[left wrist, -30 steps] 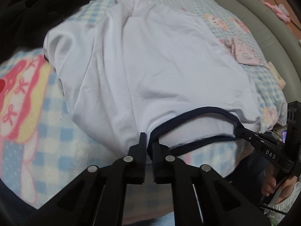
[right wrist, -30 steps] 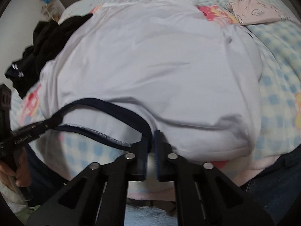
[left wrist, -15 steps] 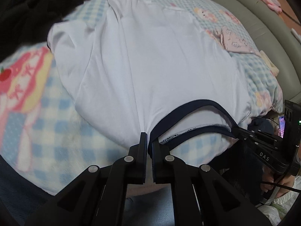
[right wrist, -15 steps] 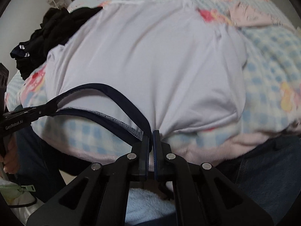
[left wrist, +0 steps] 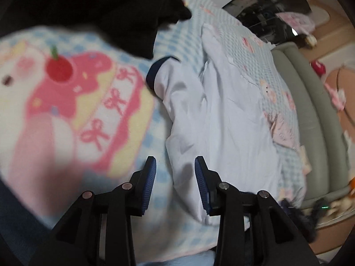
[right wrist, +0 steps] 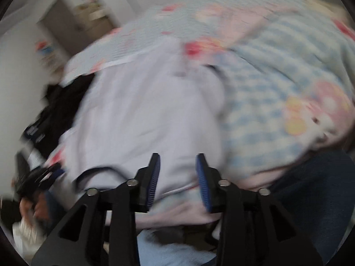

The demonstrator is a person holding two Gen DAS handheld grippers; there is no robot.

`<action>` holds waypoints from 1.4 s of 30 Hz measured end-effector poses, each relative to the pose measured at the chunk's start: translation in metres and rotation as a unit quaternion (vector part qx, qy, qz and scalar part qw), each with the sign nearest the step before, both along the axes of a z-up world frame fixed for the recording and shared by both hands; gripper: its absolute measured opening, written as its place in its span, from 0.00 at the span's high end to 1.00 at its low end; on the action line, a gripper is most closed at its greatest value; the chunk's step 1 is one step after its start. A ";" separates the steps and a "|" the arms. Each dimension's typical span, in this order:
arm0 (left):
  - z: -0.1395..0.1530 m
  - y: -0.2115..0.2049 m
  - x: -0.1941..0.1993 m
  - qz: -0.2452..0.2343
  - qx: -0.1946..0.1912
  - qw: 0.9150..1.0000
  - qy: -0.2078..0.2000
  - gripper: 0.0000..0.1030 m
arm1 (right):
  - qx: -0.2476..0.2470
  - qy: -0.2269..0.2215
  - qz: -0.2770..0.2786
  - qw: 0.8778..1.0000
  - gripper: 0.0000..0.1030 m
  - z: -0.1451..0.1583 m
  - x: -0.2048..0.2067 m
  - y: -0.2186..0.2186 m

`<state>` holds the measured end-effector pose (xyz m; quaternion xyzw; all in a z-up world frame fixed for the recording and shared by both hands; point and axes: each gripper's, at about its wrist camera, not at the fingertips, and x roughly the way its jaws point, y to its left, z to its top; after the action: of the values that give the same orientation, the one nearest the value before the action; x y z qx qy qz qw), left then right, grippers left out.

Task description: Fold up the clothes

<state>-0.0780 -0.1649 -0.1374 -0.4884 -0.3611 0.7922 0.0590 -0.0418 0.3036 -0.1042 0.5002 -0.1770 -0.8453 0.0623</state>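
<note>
A white T-shirt [left wrist: 221,119] with navy trim lies spread on the blue checked blanket [left wrist: 124,199]; it also shows, blurred, in the right wrist view [right wrist: 142,115]. Its navy-edged sleeve [left wrist: 158,71] points toward the black clothes. My left gripper [left wrist: 175,182] is open and empty, just above the shirt's near left edge. My right gripper [right wrist: 178,177] is open and empty over the shirt's near edge, to the right of the navy collar [right wrist: 95,171]. The left gripper shows at the right wrist view's left edge [right wrist: 35,179].
A pile of black clothes [left wrist: 124,11] lies at the far left of the bed. A small pink garment [left wrist: 284,130] lies right of the shirt. A grey padded bed rim [left wrist: 310,110] runs along the right. The person's jeans [right wrist: 310,199] are at the near edge.
Both grippers have opened and let go of the navy collar. The shirt now lies loose on the blanket, and both cameras have swung, the right one fast enough to blur.
</note>
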 end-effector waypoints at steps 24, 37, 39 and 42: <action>0.014 -0.031 -0.003 0.036 -0.019 0.999 0.037 0.68 | 0.023 0.003 -0.022 0.999 0.85 -0.007 -0.004 0.025; 0.045 -0.032 -0.052 0.049 -0.080 0.993 0.078 0.95 | 0.031 0.008 0.009 0.999 0.94 -0.016 -0.056 0.009; 0.040 -0.047 -0.042 0.069 -0.085 0.992 0.064 0.95 | 0.047 0.024 -0.001 0.999 0.94 -0.007 -0.048 0.008; 0.013 -0.070 -0.041 0.085 -0.077 0.993 0.010 0.94 | 0.056 -0.012 -0.020 0.998 0.94 -0.028 -0.056 0.016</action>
<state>-0.1187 -0.2348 -0.1240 -0.4507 -0.3384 0.8249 -0.0433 -0.0977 0.3196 -0.1318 0.5094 -0.1405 -0.8489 0.0150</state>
